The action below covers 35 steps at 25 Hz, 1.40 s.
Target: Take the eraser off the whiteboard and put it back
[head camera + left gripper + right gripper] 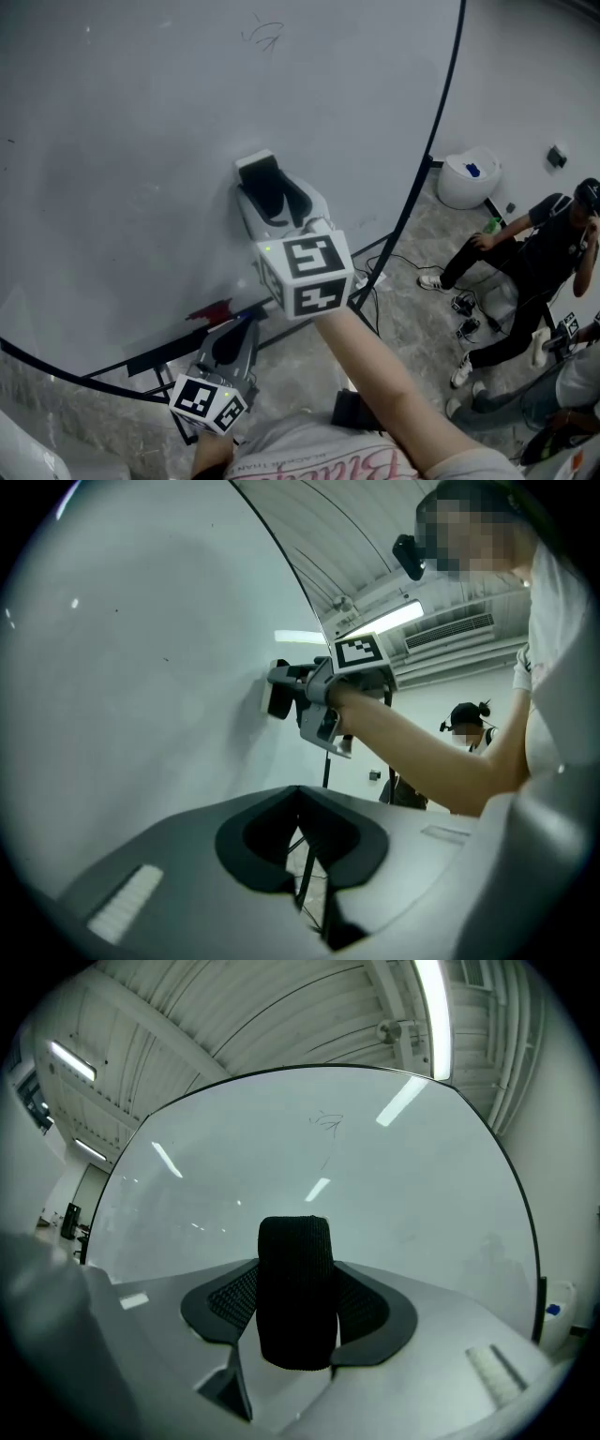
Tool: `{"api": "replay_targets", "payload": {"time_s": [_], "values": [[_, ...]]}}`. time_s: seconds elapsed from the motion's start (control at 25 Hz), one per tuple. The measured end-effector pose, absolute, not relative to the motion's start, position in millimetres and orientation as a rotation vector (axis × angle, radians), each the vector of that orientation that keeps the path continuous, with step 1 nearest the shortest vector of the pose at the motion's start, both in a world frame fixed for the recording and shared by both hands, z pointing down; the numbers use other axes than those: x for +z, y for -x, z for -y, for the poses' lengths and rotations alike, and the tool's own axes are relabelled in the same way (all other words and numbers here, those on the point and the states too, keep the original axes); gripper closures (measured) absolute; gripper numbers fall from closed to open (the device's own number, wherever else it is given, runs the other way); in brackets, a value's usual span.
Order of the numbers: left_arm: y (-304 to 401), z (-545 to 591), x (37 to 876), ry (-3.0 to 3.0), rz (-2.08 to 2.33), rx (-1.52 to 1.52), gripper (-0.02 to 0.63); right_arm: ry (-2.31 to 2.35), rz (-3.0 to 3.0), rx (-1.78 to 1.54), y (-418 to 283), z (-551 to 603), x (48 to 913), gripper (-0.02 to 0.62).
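Right gripper (pixel 295 1290): closed on the eraser (pixel 294 1241), which is clamped between both pads.
Eraser: held against the whiteboard (pixel 141 141), below a small scribble (pixel 265 35).
Left gripper (pixel 300 841): jaws together, nothing held.

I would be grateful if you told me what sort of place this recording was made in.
Probably a workshop or lab hall: a large whiteboard, a ribbed metal ceiling with strip lights, and cables across a bare floor.
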<state>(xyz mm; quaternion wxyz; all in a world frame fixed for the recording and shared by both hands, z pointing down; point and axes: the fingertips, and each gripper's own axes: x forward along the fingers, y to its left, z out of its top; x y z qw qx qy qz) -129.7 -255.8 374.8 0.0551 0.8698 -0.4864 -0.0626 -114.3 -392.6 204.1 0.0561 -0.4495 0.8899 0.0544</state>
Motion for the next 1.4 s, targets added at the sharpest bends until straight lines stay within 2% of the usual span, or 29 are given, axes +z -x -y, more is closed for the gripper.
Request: {"api": "replay_targets", "payload": {"time_s": [0.6,0.76,1.0,1.4], "values": [[131.1,254.6,381.6,-2.641,1.450,-0.155,0.607,1.365,-2.703,0.300,123.7,395.1,189.0,0.342],[131.7,252.7,384.7,-2.641,1.440,-0.151,0.607,1.374,-2.691,0.293,116.9,393.8,193.6,0.320],[133.9,253.1,385.2,-2.630,1.448,-0.154,0.607,1.364,-2.721,0.250,102.8,378.2,213.3,0.324],[137.7,256.7,383.2,-2.616,1.464,-0.183,0.607,1.306,-2.853,0.162,79.8,327.1,282.9,0.497]]}}
